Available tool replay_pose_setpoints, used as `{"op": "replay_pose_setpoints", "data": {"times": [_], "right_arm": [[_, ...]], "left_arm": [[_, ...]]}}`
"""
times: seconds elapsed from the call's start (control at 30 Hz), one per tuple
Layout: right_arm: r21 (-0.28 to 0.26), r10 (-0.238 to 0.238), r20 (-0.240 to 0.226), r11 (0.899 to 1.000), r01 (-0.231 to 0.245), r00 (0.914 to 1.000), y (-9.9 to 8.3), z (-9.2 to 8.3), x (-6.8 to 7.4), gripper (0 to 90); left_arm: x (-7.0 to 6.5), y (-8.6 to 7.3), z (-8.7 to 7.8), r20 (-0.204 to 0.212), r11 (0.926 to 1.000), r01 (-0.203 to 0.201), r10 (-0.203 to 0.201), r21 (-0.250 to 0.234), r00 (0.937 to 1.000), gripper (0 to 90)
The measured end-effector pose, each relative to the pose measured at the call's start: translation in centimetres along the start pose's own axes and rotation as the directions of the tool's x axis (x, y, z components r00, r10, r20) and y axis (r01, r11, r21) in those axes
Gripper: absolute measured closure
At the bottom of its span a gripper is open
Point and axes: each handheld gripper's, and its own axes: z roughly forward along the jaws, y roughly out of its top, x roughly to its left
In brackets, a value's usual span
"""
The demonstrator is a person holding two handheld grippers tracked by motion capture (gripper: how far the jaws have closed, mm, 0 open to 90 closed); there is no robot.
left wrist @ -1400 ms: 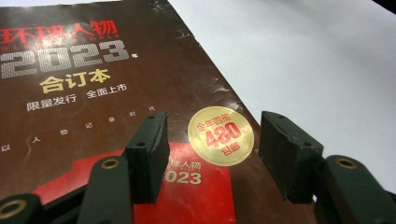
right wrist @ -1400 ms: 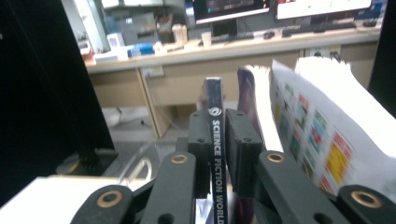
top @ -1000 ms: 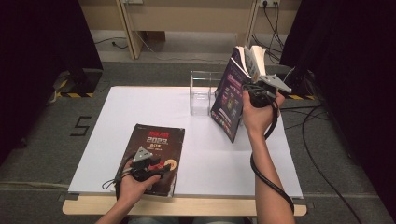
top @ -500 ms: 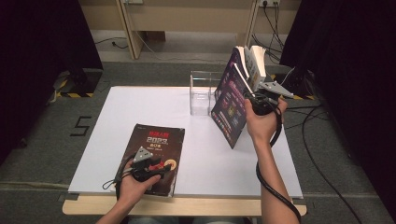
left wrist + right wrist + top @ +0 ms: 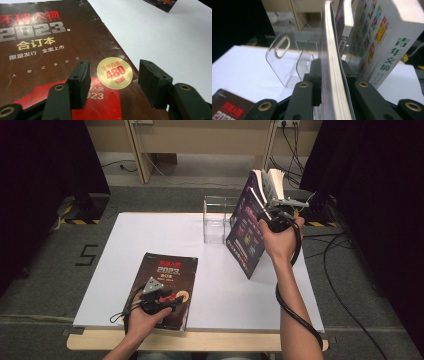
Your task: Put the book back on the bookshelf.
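Right gripper [image 5: 270, 214] is clamped on the edge of a purple-covered magazine [image 5: 246, 236], pads on both faces as seen in the right gripper view; the magazine stands tilted with its lower corner on the white table top [image 5: 235, 290]. The clear acrylic file holder [image 5: 217, 220] sits just to the left of it in the high view, open slots upward, near but apart. Magazine's long axis runs steeply up; judged next need: bring it upright over a slot. Left gripper [image 5: 167, 297] rests jaws apart over a dark brown magazine [image 5: 172, 272] lying flat near the front edge, gripping nothing, farther from the holder.
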Motion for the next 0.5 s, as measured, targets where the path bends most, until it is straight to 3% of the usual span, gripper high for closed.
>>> {"op": "replay_pose_setpoints", "data": {"times": [0.1,0.2,0.5], "right_arm": [[0.068,0.020,0.008,0.997,-0.020,0.9998,0.5,0.3,0.1,83.3],[0.100,0.009,0.026,0.995,-0.011,0.9996,1.0,0.4,0.5,84.3],[0.047,0.007,0.006,0.999,-0.007,1.0000,1.0,0.3,1.9,84.5]], "left_arm": [[0.0,0.0,0.0,-0.001,1.0000,0.000,0.000,0.000,1.0000,42.2],[0.0,0.0,0.0,-0.001,1.0000,-0.002,0.002,0.000,1.0000,42.3],[0.1,0.1,-0.1,-0.002,1.0000,0.003,-0.003,-0.003,1.0000,42.3]]}}
